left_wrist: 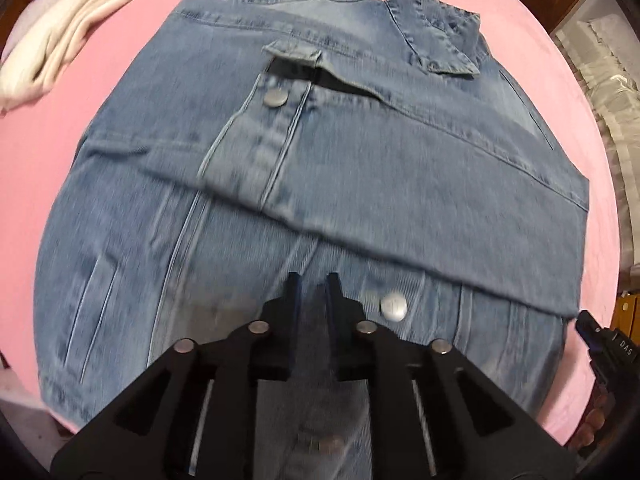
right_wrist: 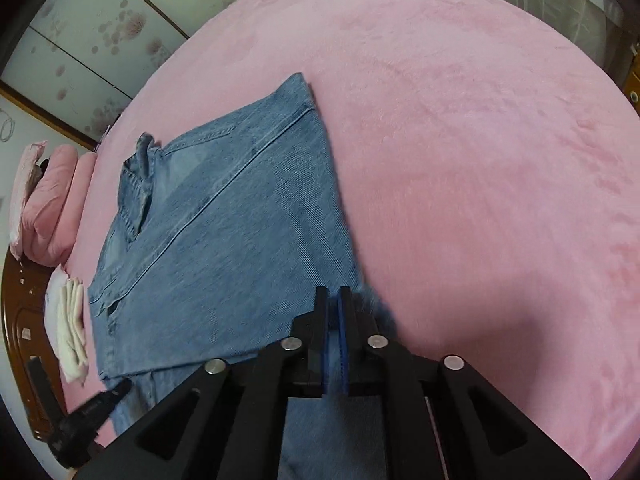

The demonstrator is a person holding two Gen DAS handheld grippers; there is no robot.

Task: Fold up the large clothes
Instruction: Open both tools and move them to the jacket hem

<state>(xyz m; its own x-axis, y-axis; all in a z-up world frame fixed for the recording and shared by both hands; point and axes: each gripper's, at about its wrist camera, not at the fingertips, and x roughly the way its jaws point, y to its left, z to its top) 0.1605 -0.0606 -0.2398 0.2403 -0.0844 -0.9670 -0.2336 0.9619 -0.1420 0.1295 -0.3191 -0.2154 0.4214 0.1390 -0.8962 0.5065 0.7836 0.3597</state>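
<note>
A blue denim jacket (left_wrist: 320,160) lies folded on a pink bedspread (left_wrist: 52,152), with its collar (left_wrist: 440,36) at the far right and a sleeve laid across the body. My left gripper (left_wrist: 313,280) hangs over the jacket's near part beside a metal button (left_wrist: 393,306). Its jaws stand slightly apart with nothing between them. In the right wrist view the jacket (right_wrist: 224,220) stretches away to the left. My right gripper (right_wrist: 333,292) is at its near right corner by a frayed hem (right_wrist: 374,310), with its blue pads a narrow slit apart and no cloth pinched between them.
A stack of folded white and pink cloth (left_wrist: 60,40) lies left of the jacket, also visible in the right wrist view (right_wrist: 72,320). Pink bedding (right_wrist: 52,200) is piled by a wooden bed frame (right_wrist: 20,340). Open bedspread (right_wrist: 480,160) spreads right of the jacket.
</note>
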